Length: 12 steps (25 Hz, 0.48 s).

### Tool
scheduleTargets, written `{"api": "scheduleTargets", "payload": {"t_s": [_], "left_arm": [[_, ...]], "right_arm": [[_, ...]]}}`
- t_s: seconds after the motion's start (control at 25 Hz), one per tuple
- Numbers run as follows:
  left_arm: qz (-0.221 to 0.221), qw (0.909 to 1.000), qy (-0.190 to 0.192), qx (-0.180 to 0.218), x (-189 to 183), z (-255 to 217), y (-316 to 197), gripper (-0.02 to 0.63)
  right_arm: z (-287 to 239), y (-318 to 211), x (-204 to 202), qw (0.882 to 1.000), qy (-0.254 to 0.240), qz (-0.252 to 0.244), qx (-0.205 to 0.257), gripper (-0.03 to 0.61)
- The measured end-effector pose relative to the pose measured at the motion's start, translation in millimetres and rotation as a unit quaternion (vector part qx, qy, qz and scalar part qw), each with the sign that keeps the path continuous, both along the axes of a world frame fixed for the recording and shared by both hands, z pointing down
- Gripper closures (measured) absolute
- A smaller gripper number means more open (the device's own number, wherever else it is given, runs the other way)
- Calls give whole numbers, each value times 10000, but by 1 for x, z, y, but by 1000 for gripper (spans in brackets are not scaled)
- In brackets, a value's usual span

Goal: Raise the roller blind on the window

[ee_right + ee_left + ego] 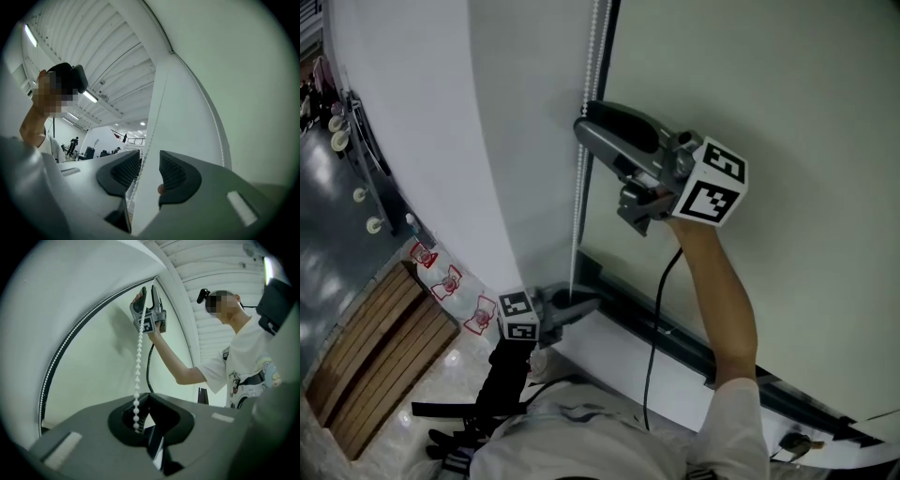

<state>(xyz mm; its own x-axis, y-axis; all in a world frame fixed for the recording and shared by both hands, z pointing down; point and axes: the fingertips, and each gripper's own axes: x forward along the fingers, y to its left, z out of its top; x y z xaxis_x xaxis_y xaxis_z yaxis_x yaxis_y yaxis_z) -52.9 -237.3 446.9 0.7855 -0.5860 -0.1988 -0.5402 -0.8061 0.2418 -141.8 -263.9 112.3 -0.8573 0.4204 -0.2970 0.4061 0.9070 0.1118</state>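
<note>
Facing the roller blind [769, 94], a broad pale sheet hanging flat over the window, seemingly down to the dark sill frame [675, 342]. Likely light and limp as cloth, so not to be grabbed directly. Bounded on the left by a white wall [487, 122], with a dark window frame edge [607, 47] between the two.

Down along that edge, the bead chain [578, 187]: thin, white, running straight from above the picture to the sill. Judged the right place to take hold. Light, flexible, slack unless pulled, with beads for a grip to catch on. Probably slippery under a loose pinch, and liable to snap or jump its sprocket if jerked. Best pulled straight along its own line, hand under hand.

Up high beside the chain, the right gripper [584, 124], jaws standing apart with the chain passing between them, not pinched. Low near the sill, the left gripper [581, 307], jaws closed on the chain's lower stretch, holding it taut.

Open room aplenty in front of the blind and upward along the chain. Tight only at the left, against wall and frame edge, and below at the sill. Well off to the lower left, a slatted wooden bench [375, 347] on the floor, away from the work.
</note>
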Motion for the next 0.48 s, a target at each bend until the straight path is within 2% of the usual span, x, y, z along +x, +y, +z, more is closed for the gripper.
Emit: {"api": "scheduleTargets", "payload": {"t_s": [0.24,0.48], "left_arm": [[-38,10000,10,13,-2,-1,-1,615],[-97,10000,9,17,-7,1,-1,615]], "right_arm": [[-56,4,-6,9992,-248,-71,314,454],[-82,7,-8,9982,-438,-33,416,460]]}}
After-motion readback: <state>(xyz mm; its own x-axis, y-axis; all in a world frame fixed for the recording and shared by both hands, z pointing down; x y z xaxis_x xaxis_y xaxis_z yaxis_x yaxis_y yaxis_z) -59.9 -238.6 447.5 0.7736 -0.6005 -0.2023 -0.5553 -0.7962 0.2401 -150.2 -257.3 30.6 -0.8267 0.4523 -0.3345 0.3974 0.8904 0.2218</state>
